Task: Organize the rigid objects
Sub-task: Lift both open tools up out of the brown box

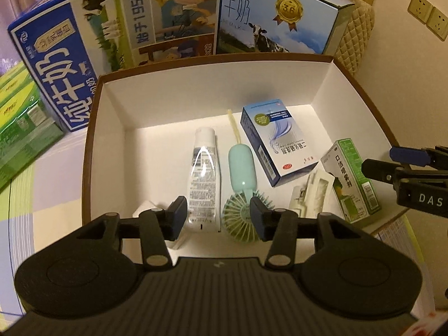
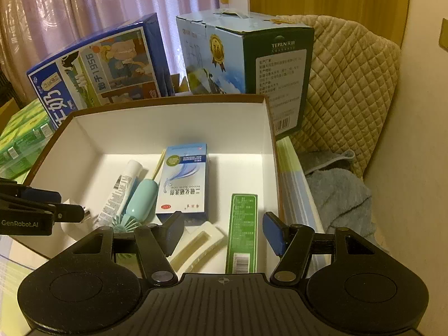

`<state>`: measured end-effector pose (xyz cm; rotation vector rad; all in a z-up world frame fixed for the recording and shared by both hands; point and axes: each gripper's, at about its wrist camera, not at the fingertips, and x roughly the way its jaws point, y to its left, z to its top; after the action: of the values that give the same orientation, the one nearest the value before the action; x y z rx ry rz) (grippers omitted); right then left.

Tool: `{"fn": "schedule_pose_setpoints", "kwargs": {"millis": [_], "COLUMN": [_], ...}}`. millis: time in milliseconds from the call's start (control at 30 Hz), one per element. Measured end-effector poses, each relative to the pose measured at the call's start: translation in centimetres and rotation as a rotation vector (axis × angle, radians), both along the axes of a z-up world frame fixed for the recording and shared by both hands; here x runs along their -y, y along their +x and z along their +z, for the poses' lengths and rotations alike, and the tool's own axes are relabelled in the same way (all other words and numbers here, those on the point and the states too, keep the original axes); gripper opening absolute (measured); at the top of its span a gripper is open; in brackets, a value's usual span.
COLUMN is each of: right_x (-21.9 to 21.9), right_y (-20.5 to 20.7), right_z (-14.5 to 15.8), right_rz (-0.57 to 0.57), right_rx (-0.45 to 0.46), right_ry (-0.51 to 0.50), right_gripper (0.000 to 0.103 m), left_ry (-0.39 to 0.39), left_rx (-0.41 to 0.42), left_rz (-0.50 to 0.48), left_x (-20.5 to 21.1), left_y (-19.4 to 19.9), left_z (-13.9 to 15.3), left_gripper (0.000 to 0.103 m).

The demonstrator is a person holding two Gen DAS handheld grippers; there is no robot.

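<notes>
Curtained room; white-lined storage box holds tube, mint handheld fan, blue medicine carton, green spray carton. Left gripper and right gripper over box: jaws apart, empty.

Home living room: curtains, quilted sofa cover, milk cartons.
</notes>
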<state>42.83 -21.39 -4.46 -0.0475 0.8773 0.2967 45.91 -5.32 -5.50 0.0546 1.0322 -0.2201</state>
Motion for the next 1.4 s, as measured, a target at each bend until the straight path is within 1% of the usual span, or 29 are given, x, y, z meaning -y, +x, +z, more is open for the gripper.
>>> {"fn": "schedule_pose_setpoints", "kwargs": {"millis": [300,733,1167,1400], "right_x": [0.0,0.1,0.1,0.3], "right_y": [-1.4,-4.3,-8.0,-10.7], "right_z": [0.5,2.9,5.3,6.1], "right_rz": [0.003,0.009,0.028,0.039], "right_rx": [-0.003,0.020,0.054,0.065], "right_ry": [0.008,0.048,0.089,0.119], "right_gripper": [0.059,0.059,0.059,0.060], "left_ry": [-0.023,-0.048,-0.064,-0.095], "left_rx": [0.022,0.068,0.138,0.171], "left_rz": [0.021,0.037,0.057,0.080], "left_x": [-0.6,-1.0,-1.7,-2.7], "left_y": [-1.6,-4.8,-9.2,-12.3], "left_z": [1.3,3.7,6.6,7.8], "left_gripper": [0.045,0.046,0.047,0.047]}}
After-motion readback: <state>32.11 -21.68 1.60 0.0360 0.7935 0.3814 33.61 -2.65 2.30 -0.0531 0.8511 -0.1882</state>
